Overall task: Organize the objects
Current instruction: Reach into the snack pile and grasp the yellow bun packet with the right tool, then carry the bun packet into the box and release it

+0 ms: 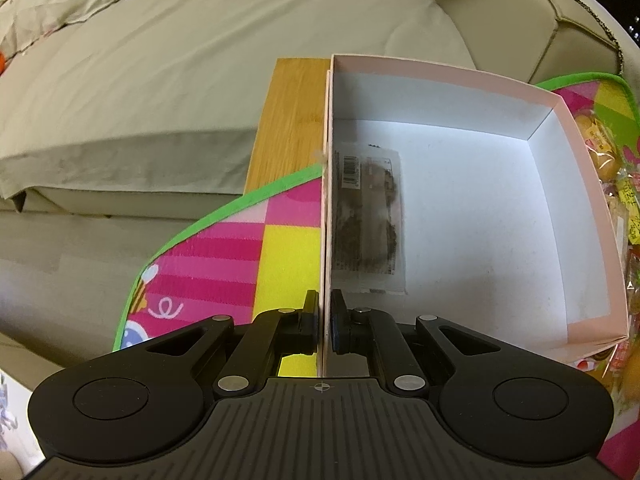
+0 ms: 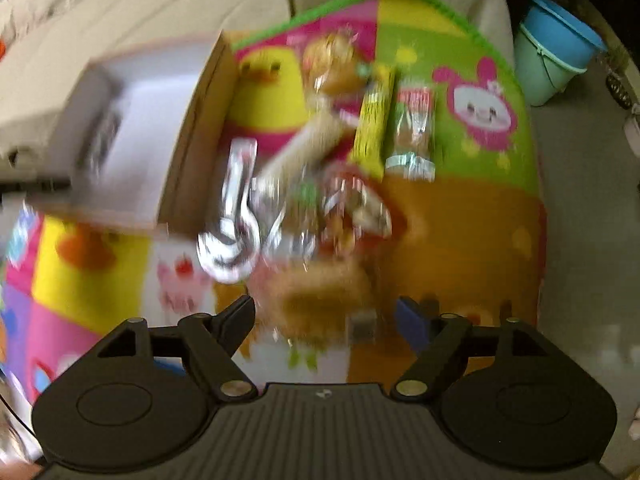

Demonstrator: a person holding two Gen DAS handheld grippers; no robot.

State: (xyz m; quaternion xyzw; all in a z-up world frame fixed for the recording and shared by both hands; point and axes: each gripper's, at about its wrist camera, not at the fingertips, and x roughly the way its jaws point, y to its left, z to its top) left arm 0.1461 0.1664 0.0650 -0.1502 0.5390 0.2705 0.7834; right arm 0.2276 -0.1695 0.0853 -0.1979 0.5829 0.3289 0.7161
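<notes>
1. Left wrist view: I am looking over a bright patchwork play mat (image 1: 224,248) with a green border, spread in front of a beige sofa (image 1: 160,60), with a strip of bamboo board (image 1: 292,120) showing beyond the mat's edge. My left tool (image 1: 325,320) is clamped narrow on the near left wall of the shallow pink cardboard box with a white inside (image 1: 560,128), one finger outside and one inside. A single clear packet of dark snack with a barcode label (image 1: 370,220) lies flat on the box floor against that wall. I judge the job here is simply to brace: hold the wall firm without crushing or tipping it, so the box does not skate on the mat.

2. Right wrist view: this picture is blurred. My right tool (image 2: 326,316) stands wide with nothing between its fingers, above the heap of wrapped snacks (image 2: 320,184) just beside the box. A yellow stick packet (image 2: 374,128) and a clear-wrapped bar (image 2: 414,136) lie apart at the heap's edge. I would choose one such loose piece, straddle its short width, close gently, then lay it in the box beside the dark packet.
</notes>
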